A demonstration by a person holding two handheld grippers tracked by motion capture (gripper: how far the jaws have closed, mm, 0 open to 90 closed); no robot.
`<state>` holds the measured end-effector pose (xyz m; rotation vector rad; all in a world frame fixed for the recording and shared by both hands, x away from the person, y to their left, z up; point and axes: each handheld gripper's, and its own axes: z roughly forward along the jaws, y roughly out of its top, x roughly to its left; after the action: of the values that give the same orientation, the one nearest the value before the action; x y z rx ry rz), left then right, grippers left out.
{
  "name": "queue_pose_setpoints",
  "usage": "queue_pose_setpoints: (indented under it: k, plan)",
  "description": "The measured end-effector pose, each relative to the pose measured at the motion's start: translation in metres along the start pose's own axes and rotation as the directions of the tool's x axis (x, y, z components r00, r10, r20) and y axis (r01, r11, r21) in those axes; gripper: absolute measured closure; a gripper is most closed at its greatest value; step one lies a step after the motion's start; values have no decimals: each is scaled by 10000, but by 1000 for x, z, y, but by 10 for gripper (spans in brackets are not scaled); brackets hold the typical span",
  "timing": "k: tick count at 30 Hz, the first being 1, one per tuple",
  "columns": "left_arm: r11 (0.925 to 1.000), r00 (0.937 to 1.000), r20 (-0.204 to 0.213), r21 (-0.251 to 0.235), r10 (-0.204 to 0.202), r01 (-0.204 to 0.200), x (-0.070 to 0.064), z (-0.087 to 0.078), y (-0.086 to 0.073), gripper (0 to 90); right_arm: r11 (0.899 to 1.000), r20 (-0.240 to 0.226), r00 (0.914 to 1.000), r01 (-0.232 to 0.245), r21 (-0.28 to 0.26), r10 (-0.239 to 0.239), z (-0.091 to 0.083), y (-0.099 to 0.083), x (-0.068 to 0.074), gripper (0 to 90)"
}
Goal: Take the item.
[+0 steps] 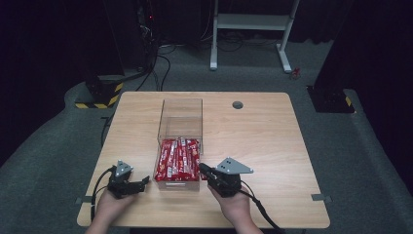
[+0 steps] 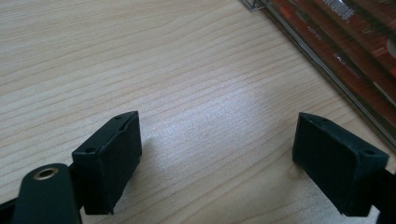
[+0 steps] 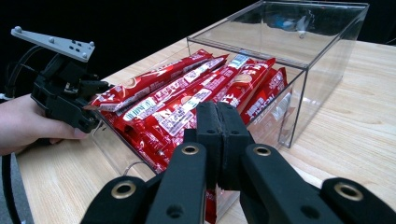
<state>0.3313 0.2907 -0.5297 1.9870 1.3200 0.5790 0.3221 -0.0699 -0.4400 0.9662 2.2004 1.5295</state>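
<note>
Between the two grippers, red packets (image 1: 178, 159) lie lengthwise away from the person in a clear box (image 1: 180, 113), the closed right gripper (image 1: 203, 170) touching it, the wide-open left gripper (image 1: 144, 182) just beside.

Closed tongs (image 3: 217, 140) press together before a clear box (image 3: 299, 70) of red packets (image 3: 187, 102).

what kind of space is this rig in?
Probably a lab or data-recording studio, not a home: one bare wooden table on grey carpet, dark curtained surroundings, floor cables and hazard-striped stand bases.
</note>
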Motion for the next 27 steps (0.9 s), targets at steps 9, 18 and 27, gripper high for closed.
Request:
queue_pose_setpoints:
  k: [9, 18, 27]
  plan:
    - [10000, 10000, 11, 4, 9, -9, 0, 0, 0, 159, 9999, 100, 9999, -39, -130, 41, -8, 1, -6, 895]
    - [10000, 10000, 17, 8, 14, -14, 0, 0, 0, 160, 9989, 240, 9997, -43, -459, 54, -17, 6, -11, 895]
    - [10000, 10000, 19, 7, 16, -16, 0, 0, 0, 160, 9985, 542, 9985, -85, -544, 114, -22, 7, -21, 895]
